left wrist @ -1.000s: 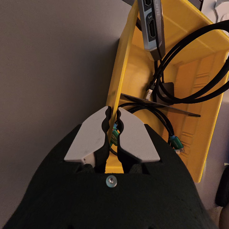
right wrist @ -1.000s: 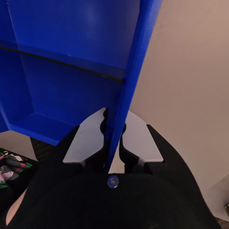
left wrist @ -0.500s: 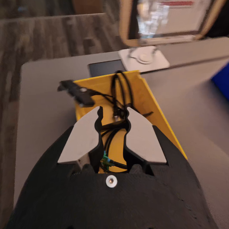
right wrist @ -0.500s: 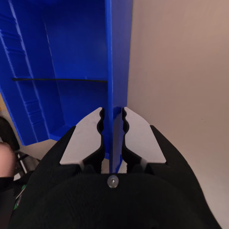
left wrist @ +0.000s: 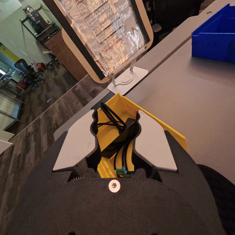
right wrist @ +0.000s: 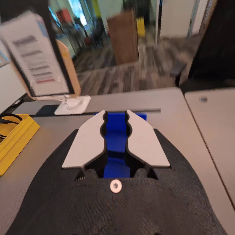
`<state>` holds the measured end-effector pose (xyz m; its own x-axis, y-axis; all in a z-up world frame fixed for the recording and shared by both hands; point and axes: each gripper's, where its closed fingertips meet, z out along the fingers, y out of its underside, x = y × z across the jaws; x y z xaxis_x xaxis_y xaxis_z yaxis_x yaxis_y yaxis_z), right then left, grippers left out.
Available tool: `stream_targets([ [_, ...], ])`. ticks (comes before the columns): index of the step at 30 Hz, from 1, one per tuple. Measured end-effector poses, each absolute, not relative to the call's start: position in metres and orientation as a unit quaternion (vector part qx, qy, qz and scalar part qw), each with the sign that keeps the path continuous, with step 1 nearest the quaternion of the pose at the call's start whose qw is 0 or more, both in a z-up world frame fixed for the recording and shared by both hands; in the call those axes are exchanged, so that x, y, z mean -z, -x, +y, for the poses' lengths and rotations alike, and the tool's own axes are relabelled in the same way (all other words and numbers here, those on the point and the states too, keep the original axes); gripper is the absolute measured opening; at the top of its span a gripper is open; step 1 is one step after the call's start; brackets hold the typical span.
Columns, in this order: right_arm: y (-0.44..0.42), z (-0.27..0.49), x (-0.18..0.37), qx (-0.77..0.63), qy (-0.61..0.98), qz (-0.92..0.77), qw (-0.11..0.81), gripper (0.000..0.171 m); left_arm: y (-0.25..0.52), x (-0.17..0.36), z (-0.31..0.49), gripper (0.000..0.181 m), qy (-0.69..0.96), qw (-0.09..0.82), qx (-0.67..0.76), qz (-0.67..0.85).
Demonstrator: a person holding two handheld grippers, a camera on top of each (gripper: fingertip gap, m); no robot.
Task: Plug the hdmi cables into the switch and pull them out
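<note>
A yellow bin (left wrist: 167,129) sits on the grey table and holds coiled black HDMI cables (left wrist: 111,118) with green plugs (left wrist: 122,173) and a black divider (left wrist: 118,139). The switch is not in view. My left gripper (left wrist: 116,112) is open and empty just above the bin, apart from it. My right gripper (right wrist: 116,111) is open and empty above an empty blue bin (right wrist: 143,116). The yellow bin (right wrist: 16,137) and its cables (right wrist: 10,116) also show at the left of the right wrist view.
A framed sign on a white stand (left wrist: 127,80) stands at the table's far edge behind the yellow bin; it also shows in the right wrist view (right wrist: 73,104). The blue bin (left wrist: 213,48) lies to the right. A second table (right wrist: 213,114) adjoins on the right. The tips of one gripper are about 65 cm away from the tips of the other.
Both grippers were shut on bin walls, left on the yellow, right on the blue. Both have let go, opened and tilted up to look across the table.
</note>
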<state>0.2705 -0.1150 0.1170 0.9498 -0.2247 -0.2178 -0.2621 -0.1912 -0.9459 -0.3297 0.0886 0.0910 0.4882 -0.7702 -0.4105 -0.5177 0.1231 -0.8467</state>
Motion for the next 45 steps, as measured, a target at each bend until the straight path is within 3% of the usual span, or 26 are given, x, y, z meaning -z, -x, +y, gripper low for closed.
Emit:
stream_targets([
  [2, -0.238, -0.114, -0.152, 0.017, 0.734, 0.084, 0.674, 0.028, 0.335, -0.099, 0.088, 0.059, 0.65, 0.581, 0.108, 0.479],
  [7, -0.144, -0.119, -0.212, 0.118, 0.577, -0.082, 0.804, 0.062, 0.352, -0.112, 0.105, 0.066, 0.667, 0.61, 0.127, 0.408],
  [13, -0.057, -0.115, -0.26, 0.016, 0.493, -0.171, 0.853, 0.056, 0.342, -0.101, 0.128, 0.073, 0.678, 0.592, 0.236, 0.365],
  [17, -0.047, -0.101, -0.252, 0.007, 0.508, -0.175, 0.844, 0.057, 0.314, -0.082, 0.159, 0.079, 0.698, 0.571, 0.284, 0.325],
  [20, -0.047, -0.092, -0.237, 0.024, 0.499, -0.183, 0.847, 0.046, 0.295, -0.046, 0.188, 0.081, 0.748, 0.538, 0.248, 0.299],
  [23, -0.051, -0.078, -0.221, 0.025, 0.549, -0.182, 0.816, 0.046, 0.293, -0.007, 0.212, 0.082, 0.794, 0.51, 0.149, 0.296],
  [27, -0.053, -0.076, -0.217, 0.057, 0.554, -0.192, 0.808, 0.046, 0.286, 0.026, 0.219, 0.082, 0.83, 0.459, 0.125, 0.293],
  [29, -0.053, -0.076, -0.214, 0.074, 0.559, -0.198, 0.802, 0.045, 0.29, 0.037, 0.223, 0.071, 0.837, 0.45, 0.102, 0.296],
  [30, -0.052, -0.075, -0.212, 0.076, 0.562, -0.203, 0.798, 0.045, 0.29, 0.038, 0.224, 0.044, 0.833, 0.452, 0.103, 0.301],
  [34, -0.045, -0.071, -0.204, 0.072, 0.574, -0.223, 0.785, 0.044, 0.281, 0.015, 0.217, 0.009, 0.805, 0.478, 0.208, 0.283],
  [45, 0.001, -0.032, -0.161, 0.065, 0.614, -0.305, 0.725, 0.041, 0.273, -0.102, 0.162, 0.008, 0.682, 0.601, 0.298, 0.29],
])
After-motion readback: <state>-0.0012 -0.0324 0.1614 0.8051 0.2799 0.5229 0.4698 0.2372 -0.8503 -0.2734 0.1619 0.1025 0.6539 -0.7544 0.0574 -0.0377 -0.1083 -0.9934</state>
